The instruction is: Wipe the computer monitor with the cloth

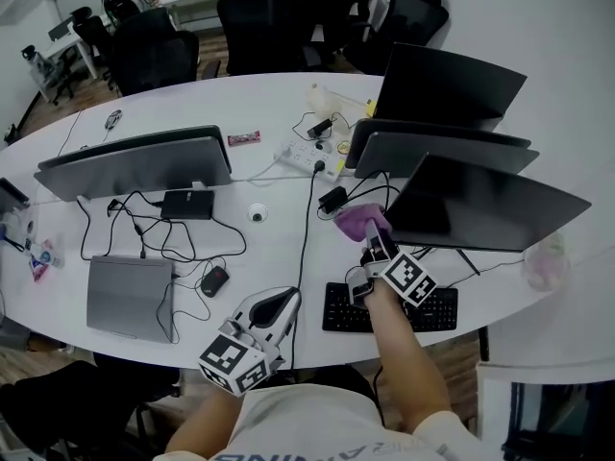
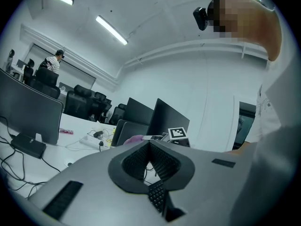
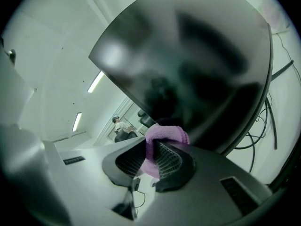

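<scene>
A purple cloth [image 1: 362, 221] is pinched in my right gripper [image 1: 373, 242], which is shut on it. In the right gripper view the cloth [image 3: 160, 140] bulges out past the jaws and touches the lower left part of the dark monitor screen [image 3: 197, 65]. That monitor [image 1: 480, 205] stands tilted at the right of the white table, above a black keyboard [image 1: 389, 310]. My left gripper [image 1: 274, 310] hangs low at the table's near edge, away from the monitor. In the left gripper view its jaws [image 2: 149, 161] meet with nothing between them.
Two more monitors [image 1: 437, 84] stand behind the wiped one, another monitor [image 1: 135, 161] at the left. A power strip [image 1: 307, 157], cables [image 1: 154, 229], a mouse [image 1: 214, 280], a closed laptop [image 1: 128, 296] and a small black box [image 1: 188, 204] lie on the table. Office chairs [image 1: 288, 17] stand beyond.
</scene>
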{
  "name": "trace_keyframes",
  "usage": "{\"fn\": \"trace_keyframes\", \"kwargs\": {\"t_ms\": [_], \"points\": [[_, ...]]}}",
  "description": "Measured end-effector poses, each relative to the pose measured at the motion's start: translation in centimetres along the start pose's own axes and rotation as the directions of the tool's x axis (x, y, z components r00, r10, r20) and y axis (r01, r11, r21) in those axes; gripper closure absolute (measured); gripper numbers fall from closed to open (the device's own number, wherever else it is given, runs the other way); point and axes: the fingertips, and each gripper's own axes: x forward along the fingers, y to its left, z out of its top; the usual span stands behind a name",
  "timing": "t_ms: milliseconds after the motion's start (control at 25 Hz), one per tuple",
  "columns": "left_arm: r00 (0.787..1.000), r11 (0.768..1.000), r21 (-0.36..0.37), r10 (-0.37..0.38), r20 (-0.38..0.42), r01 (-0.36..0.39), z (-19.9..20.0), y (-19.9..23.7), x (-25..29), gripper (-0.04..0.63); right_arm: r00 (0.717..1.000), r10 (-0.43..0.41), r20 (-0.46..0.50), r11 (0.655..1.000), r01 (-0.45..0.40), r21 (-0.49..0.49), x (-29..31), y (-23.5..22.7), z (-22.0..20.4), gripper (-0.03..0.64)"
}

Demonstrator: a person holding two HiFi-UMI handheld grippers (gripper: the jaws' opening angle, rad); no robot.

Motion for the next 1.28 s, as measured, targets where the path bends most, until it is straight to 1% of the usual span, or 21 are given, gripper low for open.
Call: {"fn": "trace_keyframes", "kwargs": {"t_ms": [360,640,800,1080,1280], "points": [[1.000,1.000,0.008,-0.023,0.011,0.023,0.0,-0.6,-0.2,0.586,0.998,0.048,0.043,0.997,-0.045,-0.067,-0.4,2.7,2.2,0.554],[0.999,0.999,0.018,-0.030,0.029,0.030,0.6,-0.5,-0.4,0.586,0.995,0.079,0.059,0.993,-0.074,-0.088,-0.7,4.5,3.6,0.554],[0.999,0.999,0.027,-0.034,0.039,0.033,1.0,-0.4,-0.7,0.586,0.993,0.098,0.064,0.992,-0.093,-0.081,-0.9,5.3,4.5,0.554],[0.998,0.999,0.029,-0.028,0.052,0.026,1.5,0.2,-0.9,0.586,0.986,0.138,0.096,0.987,-0.128,-0.098,-1.1,7.6,6.4,0.554],[0.998,0.998,0.050,-0.037,0.058,0.034,2.0,0.0,-0.5,0.586,0.978,0.176,0.110,0.981,-0.166,-0.100,-1.5,9.2,7.8,0.554]]}}
